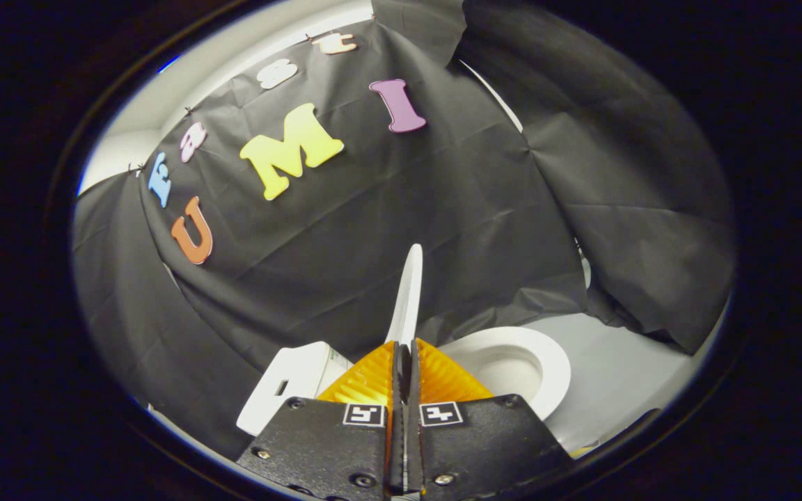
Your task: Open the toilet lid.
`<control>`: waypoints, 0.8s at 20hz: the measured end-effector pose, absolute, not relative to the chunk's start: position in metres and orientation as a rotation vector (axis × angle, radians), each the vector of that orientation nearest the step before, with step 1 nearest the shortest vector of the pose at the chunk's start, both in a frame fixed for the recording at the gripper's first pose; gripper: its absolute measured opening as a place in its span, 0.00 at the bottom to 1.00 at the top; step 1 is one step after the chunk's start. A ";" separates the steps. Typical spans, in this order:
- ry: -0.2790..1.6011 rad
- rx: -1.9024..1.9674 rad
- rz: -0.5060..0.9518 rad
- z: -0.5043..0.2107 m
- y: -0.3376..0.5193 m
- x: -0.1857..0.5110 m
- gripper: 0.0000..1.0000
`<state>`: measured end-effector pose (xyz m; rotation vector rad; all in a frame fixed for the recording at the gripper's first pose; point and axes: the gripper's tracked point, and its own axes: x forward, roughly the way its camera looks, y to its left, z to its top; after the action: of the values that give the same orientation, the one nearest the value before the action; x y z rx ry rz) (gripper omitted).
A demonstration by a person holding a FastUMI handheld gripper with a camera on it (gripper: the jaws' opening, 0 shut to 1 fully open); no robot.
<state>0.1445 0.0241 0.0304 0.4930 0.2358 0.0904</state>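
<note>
The tool [406,351], with its two orange ribbed fingers [366,379] pressed close together, was clamped on the near edge of the thin white plastic toilet lid [409,292]. The lid stood nearly upright and edge-on, rising from between the fingers toward the black cloth wall beyond. To the right and below lay the white oval toilet seat [547,369] around the open bowl, resting on a pale grey floor [624,376]. To the left, just beside the fingers, sat a white boxy tank or side unit [289,383]; what it was exactly could not be told.

The lid looked like a light, stiff moulded shell, smooth and glossy, so likely slippery under a pinch. Being hinged at the far end, it would swing along an arc rather than lift freely, and past upright it would probably fall back by its own weight. The free rim opposite the hinge seemed the best hold, where leverage is greatest. By this look the opening was nearly done.
</note>
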 end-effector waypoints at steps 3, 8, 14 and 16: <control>0.229 0.485 0.104 0.034 0.031 0.145 0.05; 0.222 0.482 0.130 0.041 0.046 0.144 0.05; 0.204 0.414 0.159 0.060 0.074 0.142 0.06; 0.198 0.391 0.167 0.066 0.086 0.140 0.06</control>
<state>0.1403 0.0861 0.0662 0.3905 0.1976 0.1672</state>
